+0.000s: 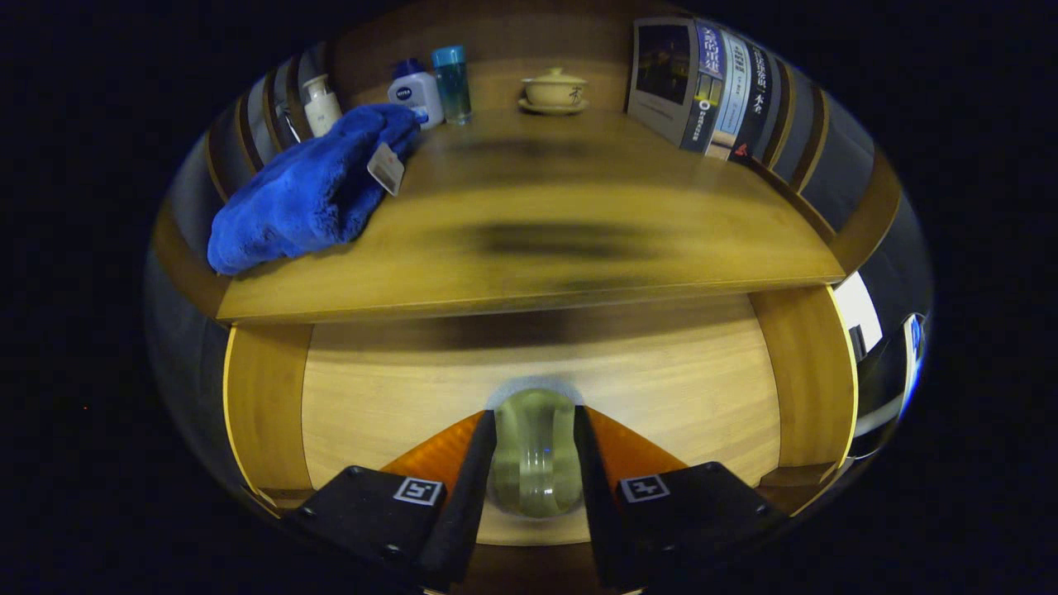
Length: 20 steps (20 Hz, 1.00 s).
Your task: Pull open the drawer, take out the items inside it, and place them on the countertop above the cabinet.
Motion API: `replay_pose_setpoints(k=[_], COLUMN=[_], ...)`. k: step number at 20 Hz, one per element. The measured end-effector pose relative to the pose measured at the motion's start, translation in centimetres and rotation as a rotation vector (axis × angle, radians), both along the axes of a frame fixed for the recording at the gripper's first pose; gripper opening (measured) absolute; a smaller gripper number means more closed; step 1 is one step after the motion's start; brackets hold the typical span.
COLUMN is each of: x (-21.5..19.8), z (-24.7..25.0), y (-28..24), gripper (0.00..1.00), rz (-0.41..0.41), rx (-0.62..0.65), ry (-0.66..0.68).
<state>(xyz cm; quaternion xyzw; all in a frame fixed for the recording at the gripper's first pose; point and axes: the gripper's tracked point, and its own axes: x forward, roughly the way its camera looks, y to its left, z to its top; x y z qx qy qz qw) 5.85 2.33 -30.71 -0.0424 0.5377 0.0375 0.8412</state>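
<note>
The drawer front (678,388) is a pale wooden panel under the countertop (579,215). Its knob (536,453), a rounded translucent greenish piece, sits between my two black fingers (463,487). Both fingers press against the knob's sides, so my gripper (536,430) is shut on it. The drawer's inside is hidden behind the panel. On the countertop's left end lies a fluffy blue cloth (306,194) with a white tag.
At the back of the countertop stand a cream pump bottle (321,103), a white lotion bottle (416,92), a blue-capped clear bottle (452,83) and a lidded tea bowl on a saucer (554,89). Books (711,87) lean at the right. Wooden cabinet posts (806,372) flank the drawer.
</note>
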Motion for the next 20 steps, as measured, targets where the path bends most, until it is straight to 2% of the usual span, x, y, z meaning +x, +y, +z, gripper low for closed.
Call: replay_pose_setpoints(k=[1, 2, 4, 5, 6, 9, 20], x=[-0.4, -0.8, -1.1, -1.7, -1.6, -1.9, -1.2], z=[-0.2, -0.6, -0.9, -0.8, -0.6, 0.6, 10.4], y=[0.0, 0.2, 0.2, 0.2, 0.4, 0.7, 0.9], gripper=[0.61, 0.48, 0.34, 0.34, 0.27, 0.26, 0.26], rz=[0.006, 0.008, 0.016, 0.012, 0.012, 0.023, 0.060], rx=[-0.001, 0.004, 0.000, 0.016, 0.024, 0.043, 0.064], ry=[0.024, 0.047, 0.072, 0.069, 0.075, 0.050, -0.088])
